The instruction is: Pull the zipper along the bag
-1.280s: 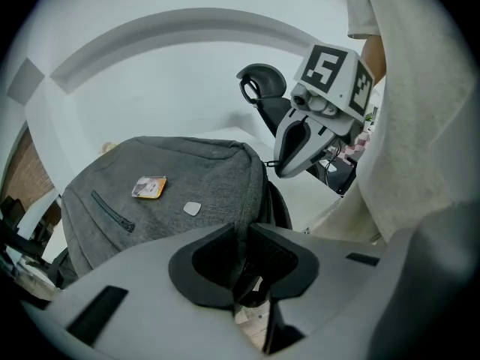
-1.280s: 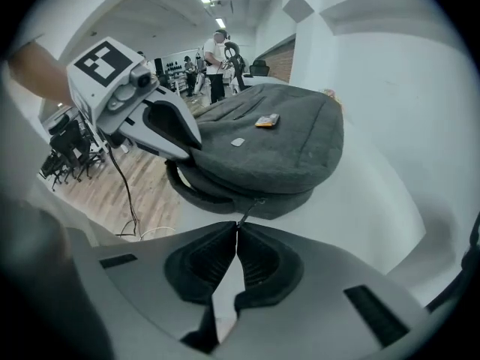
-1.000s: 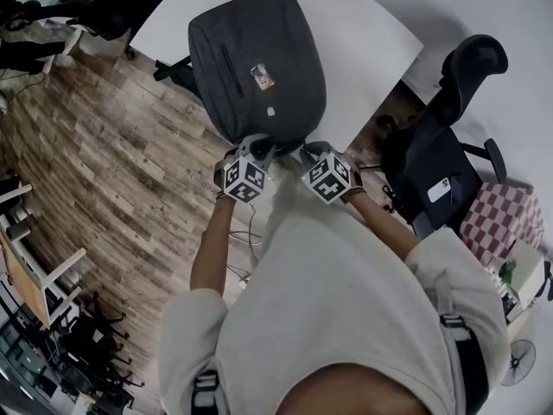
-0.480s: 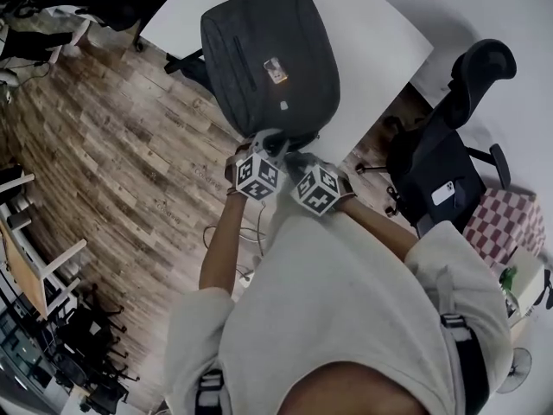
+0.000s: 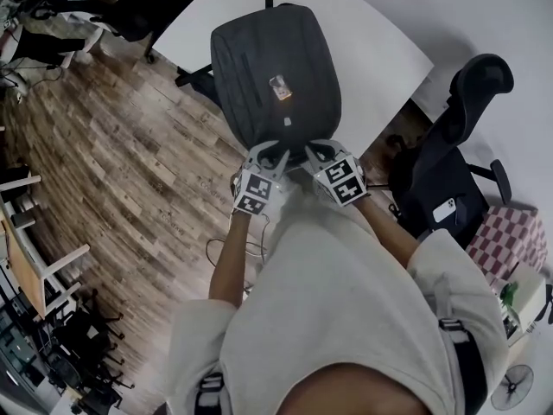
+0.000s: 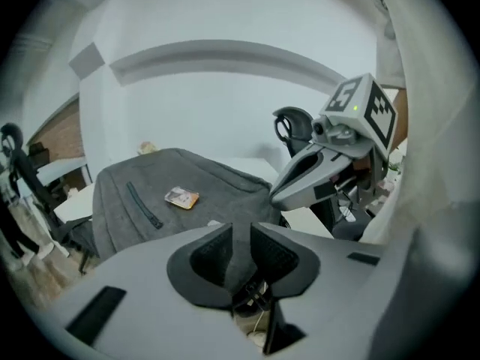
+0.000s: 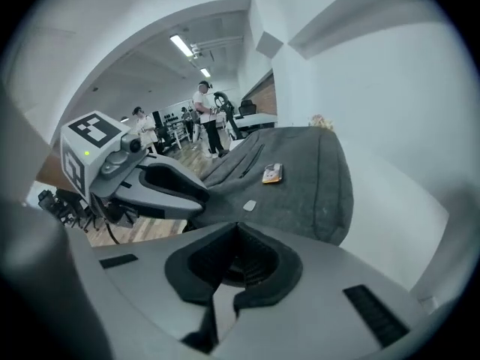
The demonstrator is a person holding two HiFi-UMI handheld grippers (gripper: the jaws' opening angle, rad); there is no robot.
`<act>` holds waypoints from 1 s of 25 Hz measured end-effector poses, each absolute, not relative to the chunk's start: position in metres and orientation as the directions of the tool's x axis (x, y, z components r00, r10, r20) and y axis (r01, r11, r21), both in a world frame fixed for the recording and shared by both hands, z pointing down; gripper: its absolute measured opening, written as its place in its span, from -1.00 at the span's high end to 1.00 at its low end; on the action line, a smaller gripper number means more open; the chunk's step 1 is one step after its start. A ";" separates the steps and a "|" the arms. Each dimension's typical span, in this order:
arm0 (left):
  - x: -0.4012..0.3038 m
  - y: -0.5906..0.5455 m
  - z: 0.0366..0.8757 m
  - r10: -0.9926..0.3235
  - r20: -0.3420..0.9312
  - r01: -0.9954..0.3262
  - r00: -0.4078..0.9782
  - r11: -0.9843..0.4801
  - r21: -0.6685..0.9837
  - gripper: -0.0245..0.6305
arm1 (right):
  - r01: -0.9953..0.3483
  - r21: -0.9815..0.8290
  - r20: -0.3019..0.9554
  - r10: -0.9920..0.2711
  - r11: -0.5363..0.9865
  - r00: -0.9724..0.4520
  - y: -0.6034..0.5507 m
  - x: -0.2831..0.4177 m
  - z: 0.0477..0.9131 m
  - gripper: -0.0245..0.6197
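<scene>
A dark grey backpack (image 5: 276, 76) lies flat on the white table (image 5: 371, 33), with an orange tag (image 5: 280, 87) on top. Both grippers are at its near end. My left gripper (image 5: 268, 152) is at the left corner; in the left gripper view its jaws (image 6: 241, 235) are opening, a narrow gap between the pads with the backpack (image 6: 187, 201) fabric in it. My right gripper (image 5: 315, 150) is beside it at the same edge. In the right gripper view its jaws (image 7: 238, 227) are shut tip to tip, and whether anything is pinched is hidden. The backpack (image 7: 300, 178) stretches away beyond them.
A black office chair (image 5: 449, 154) with a phone (image 5: 445, 210) on its seat stands right of the table. A checkered box (image 5: 510, 232) lies beyond it. Wooden floor (image 5: 112, 162) spreads to the left, with desks and people (image 7: 206, 118) far off.
Both grippers stay at the backpack's near end. They drew close together half a second ago and now stand further apart. The head view has shifted slightly.
</scene>
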State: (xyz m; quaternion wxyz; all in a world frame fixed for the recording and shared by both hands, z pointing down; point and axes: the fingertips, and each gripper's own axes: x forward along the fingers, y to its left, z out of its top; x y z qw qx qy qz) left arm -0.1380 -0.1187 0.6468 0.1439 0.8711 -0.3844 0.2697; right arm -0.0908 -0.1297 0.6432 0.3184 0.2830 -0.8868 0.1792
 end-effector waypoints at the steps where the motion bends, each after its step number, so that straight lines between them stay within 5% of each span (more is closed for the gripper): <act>1: -0.142 -0.125 0.639 -0.623 0.556 -0.772 0.550 -0.634 0.054 0.67 | -0.627 -0.130 0.651 -0.411 0.768 -0.638 -0.137 -0.089 0.638 0.89; 8: -0.175 -0.168 0.579 -0.788 0.413 -0.880 0.458 -0.469 0.081 0.85 | -0.679 -0.055 0.535 -0.552 0.732 -0.639 -0.199 -0.080 0.581 0.89; 25: -0.198 -0.242 0.476 -0.914 0.234 -0.937 0.332 -0.348 -0.030 0.85 | -0.717 0.057 0.275 -0.701 0.695 -0.658 -0.285 -0.070 0.465 0.89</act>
